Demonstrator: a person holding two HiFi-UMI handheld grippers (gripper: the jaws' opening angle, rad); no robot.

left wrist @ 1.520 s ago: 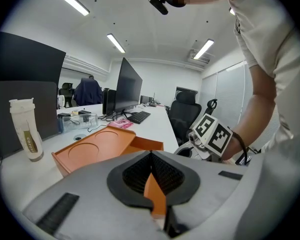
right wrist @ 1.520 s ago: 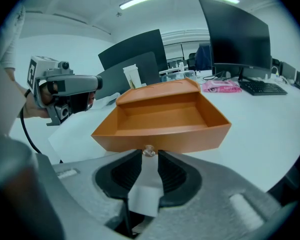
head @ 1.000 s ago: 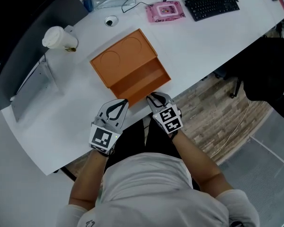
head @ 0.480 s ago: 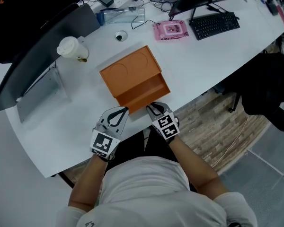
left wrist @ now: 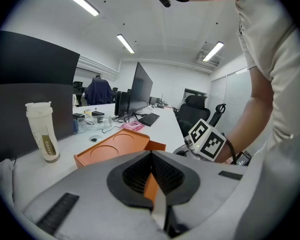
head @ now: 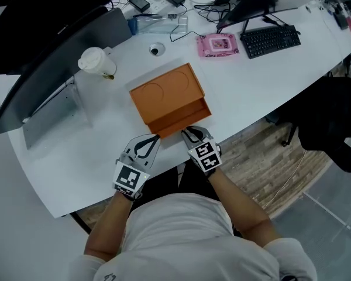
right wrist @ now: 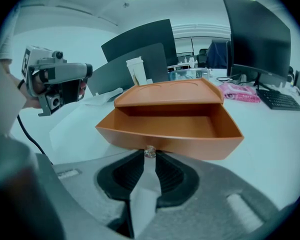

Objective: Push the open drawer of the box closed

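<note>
The orange box (head: 167,92) looks matt and smooth, the white table (head: 251,81) smooth and faintly glossy.

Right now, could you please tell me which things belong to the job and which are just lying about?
Job: orange box, its open drawer, the knob, right tool, left tool.
Lying about: lidded cup, pink pack, keyboard.

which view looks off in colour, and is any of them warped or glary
Right gripper view: teal cast over all, the orange drawer dulled, fisheye bend, dark corners. Left gripper view: natural colour, same fisheye, bright ceiling lights. Head view: even light, natural colour.
</note>
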